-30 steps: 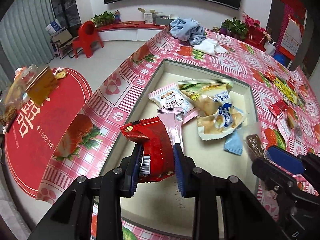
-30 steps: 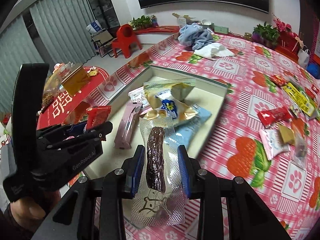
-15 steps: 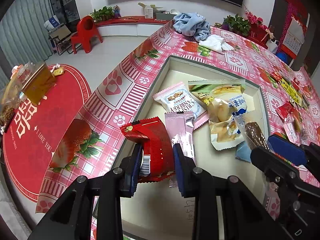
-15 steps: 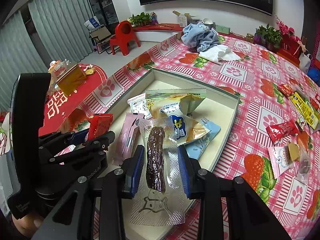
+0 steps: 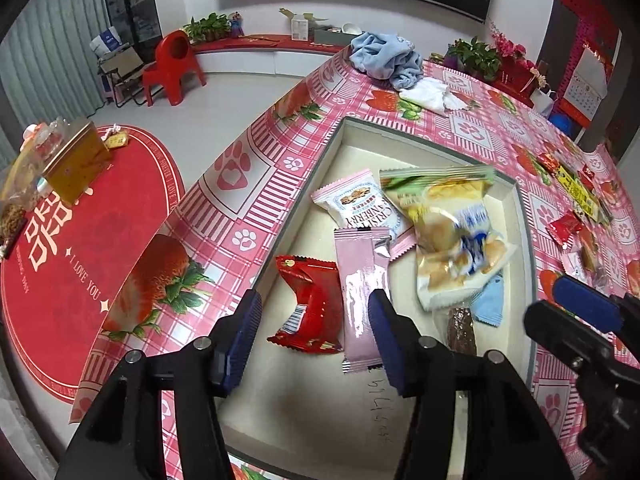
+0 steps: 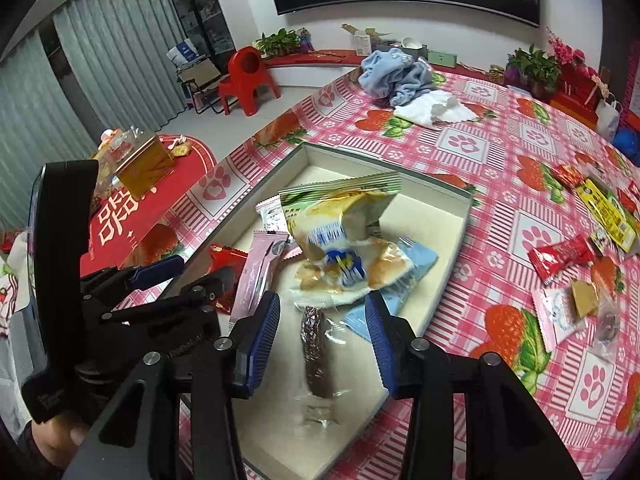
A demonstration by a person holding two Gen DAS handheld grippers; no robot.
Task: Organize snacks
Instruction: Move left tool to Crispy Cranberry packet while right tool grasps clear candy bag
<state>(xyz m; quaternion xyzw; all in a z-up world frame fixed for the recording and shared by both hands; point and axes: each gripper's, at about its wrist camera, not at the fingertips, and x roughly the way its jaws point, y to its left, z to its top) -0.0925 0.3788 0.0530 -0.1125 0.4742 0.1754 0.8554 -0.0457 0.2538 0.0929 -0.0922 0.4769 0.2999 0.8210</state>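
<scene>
We hold our left gripper (image 5: 314,334) spread wide over the red packet (image 5: 310,304) lying in the tray (image 5: 320,160). Our right gripper (image 6: 322,336) gapes too, the brown sausage (image 6: 316,354) lying loose in the tray beneath it.

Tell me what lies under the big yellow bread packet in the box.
Under the bread packet a light-blue sachet pokes out, and a pink-edged packet is partly beneath. Anything else below is covered.
</scene>
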